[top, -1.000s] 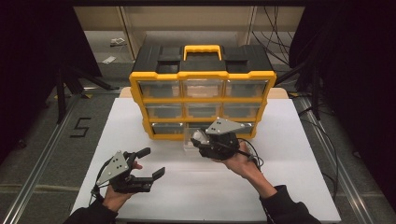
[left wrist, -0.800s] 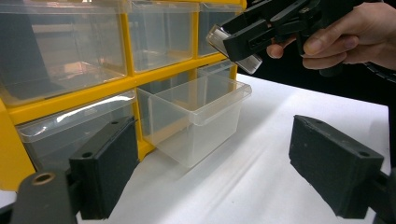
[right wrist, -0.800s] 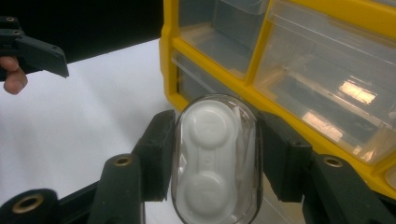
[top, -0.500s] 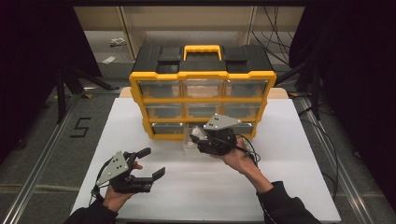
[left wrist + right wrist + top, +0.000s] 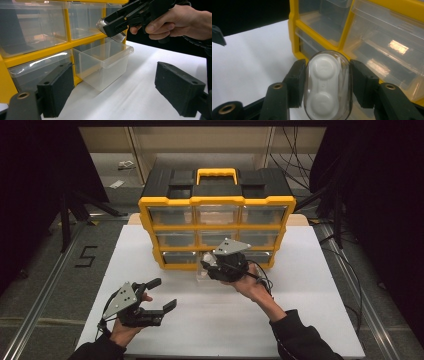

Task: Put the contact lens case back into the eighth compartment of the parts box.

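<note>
A yellow drawer cabinet (image 5: 216,205) with clear drawers stands at the back of the white table (image 5: 310,320). Its bottom middle drawer (image 5: 105,65) is pulled out, and it looks empty. My right gripper (image 5: 207,262) hovers just above that drawer (image 5: 202,276), shut on a clear oval case (image 5: 327,85) with a white two-cup insert. The case (image 5: 110,27) pokes out past the right gripper (image 5: 117,22) in the left gripper view. My left gripper (image 5: 165,293) rests low at the front left, open, with nothing between its pads (image 5: 56,90).
The cabinet has a black top and a yellow carry handle (image 5: 216,171). The other clear drawers (image 5: 172,215) are pushed in. Cables (image 5: 300,165) lie on the floor behind at the right. White tabletop stretches between the two hands and out to the right.
My right gripper has crept slightly toward the cabinet with the case still in its grip. The left gripper has stayed put.
</note>
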The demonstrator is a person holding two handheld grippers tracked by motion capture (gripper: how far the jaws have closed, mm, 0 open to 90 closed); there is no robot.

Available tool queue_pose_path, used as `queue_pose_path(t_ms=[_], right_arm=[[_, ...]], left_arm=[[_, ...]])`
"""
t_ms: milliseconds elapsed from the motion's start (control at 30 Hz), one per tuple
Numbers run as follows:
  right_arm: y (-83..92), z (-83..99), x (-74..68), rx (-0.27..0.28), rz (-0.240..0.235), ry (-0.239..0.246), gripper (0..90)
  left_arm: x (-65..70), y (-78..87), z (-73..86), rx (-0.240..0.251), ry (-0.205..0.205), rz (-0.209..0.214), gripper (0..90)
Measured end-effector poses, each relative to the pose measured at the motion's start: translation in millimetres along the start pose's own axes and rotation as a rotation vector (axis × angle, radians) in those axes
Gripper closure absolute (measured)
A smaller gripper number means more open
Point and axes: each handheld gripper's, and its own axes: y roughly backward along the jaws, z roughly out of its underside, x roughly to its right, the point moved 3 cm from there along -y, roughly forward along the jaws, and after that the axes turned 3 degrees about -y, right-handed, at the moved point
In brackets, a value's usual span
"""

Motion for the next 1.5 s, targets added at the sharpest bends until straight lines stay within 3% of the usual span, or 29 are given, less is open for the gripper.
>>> queue_pose_path(t_ms=[500,1500], right_arm=[[-15.2,-2.1,2.0,-0.031,0.027,0.013,49.9],[-41.2,-1.2,-3.3,-0.102,0.009,0.005,49.7]], left_arm=[[0.1,-0.4,0.1,0.000,0.003,0.003,15.5],[0.3,-0.2,-0.2,0.002,0.007,0.008,15.5]])
